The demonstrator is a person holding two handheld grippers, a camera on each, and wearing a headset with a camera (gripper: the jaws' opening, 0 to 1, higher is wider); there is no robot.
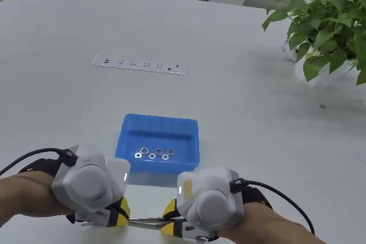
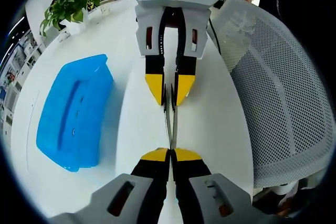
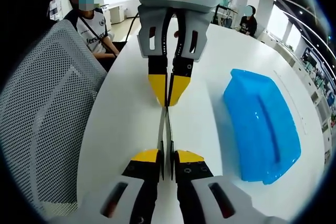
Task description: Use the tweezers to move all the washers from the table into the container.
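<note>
grip: L tongs (image 2: 169, 156) + R tongs (image 3: 167, 157) clenched on tweezers (image 2: 170, 121), bottom center
tip: I'd free one end first; washers (image 1: 154, 154) look all in container (image 1: 129, 134)

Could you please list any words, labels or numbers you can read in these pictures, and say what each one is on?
No text can be read for certain.
On the power strip: dark markings, too small to read.
On a seated person's dark shirt: white lettering, too blurred to read.
On the blue container: none.
</note>
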